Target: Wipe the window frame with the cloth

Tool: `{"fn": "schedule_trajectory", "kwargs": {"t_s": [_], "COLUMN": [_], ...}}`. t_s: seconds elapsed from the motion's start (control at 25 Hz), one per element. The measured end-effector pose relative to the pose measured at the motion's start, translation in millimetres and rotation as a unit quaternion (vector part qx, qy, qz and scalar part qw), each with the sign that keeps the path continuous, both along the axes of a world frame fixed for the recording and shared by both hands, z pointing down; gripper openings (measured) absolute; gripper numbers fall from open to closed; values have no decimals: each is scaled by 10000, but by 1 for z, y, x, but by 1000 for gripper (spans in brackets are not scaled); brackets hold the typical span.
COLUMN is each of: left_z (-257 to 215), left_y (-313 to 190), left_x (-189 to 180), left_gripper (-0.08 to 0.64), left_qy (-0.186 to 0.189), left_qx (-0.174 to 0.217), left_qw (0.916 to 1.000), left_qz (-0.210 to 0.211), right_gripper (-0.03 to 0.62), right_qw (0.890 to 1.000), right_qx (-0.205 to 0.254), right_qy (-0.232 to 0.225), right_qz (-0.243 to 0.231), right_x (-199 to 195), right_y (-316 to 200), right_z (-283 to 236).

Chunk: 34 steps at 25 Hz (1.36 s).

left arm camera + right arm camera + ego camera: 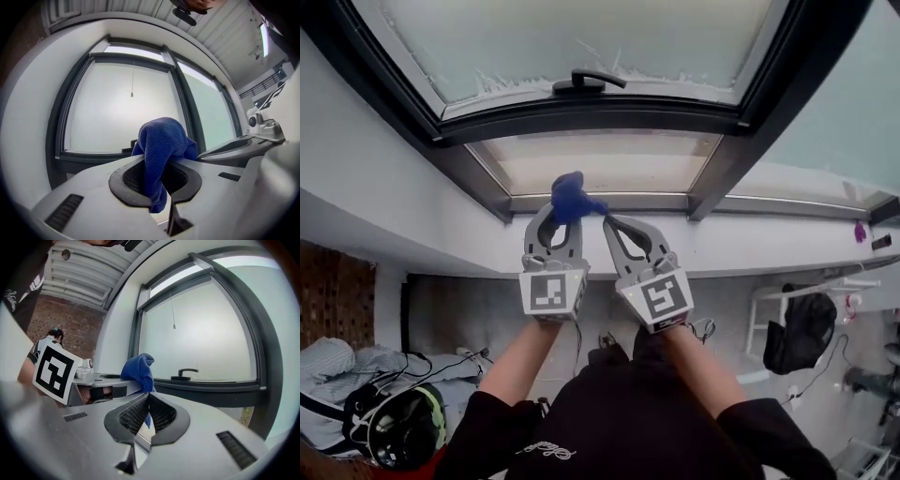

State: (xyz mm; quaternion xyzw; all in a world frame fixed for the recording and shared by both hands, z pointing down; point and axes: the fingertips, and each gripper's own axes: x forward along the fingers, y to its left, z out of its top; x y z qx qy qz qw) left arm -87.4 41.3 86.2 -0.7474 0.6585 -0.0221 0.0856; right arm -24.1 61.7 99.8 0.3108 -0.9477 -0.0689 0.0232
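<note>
A blue cloth (570, 197) is bunched at the tip of my left gripper (564, 214), which is shut on it; in the left gripper view the cloth (161, 140) bulges out between the jaws. My right gripper (607, 219) leans in from the right, shut on a thin corner of the cloth (138, 369). Both are held up just below the dark window frame (581, 117), apart from it. The frame (180, 103) fills the left gripper view, and in the right gripper view the frame (206, 386) carries a black handle (185, 373).
The black handle (586, 82) sits on the open sash above. A white sill (750, 248) runs under the frame. Below lie a helmet (398, 427), clothes (328, 361) and a black bag on a white rack (802, 333). A small purple object (861, 232) is at the sill's right end.
</note>
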Motion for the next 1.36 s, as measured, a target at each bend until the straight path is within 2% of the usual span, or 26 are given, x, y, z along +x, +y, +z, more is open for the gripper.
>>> {"fn": "schedule_trajectory", "kwargs": {"t_s": [0.16, 0.4, 0.64, 0.76, 0.88, 1.04, 1.36], "left_z": [4, 11, 3, 3, 5, 6, 7], "left_y": [27, 45, 53, 55, 55, 52, 54], "left_x": [48, 112, 187, 220, 241, 262, 278], "left_gripper": [52, 52, 52, 54, 54, 54, 54], "left_qy": [26, -150, -431, -385, -364, -530, -660], "left_qx": [35, -80, 112, 100, 44, 65, 52], "left_qw": [9988, 9967, 9913, 9896, 9880, 9845, 9813], "left_qz": [488, 797, 1235, 1379, 1501, 1673, 1805], "right_gripper": [6, 6, 6, 6, 6, 6, 6], "right_qw": [9996, 9988, 9979, 9973, 9967, 9956, 9943], "right_qx": [103, 205, 143, 138, 126, 96, 126], "right_qy": [81, 203, 274, 237, 192, 130, 94], "right_qz": [261, 387, 569, 683, 778, 927, 1058], "right_x": [40, 99, 164, 193, 214, 233, 246], "right_y": [20, 39, 46, 47, 50, 48, 47], "right_z": [1, 2, 2, 4, 4, 4, 5]}}
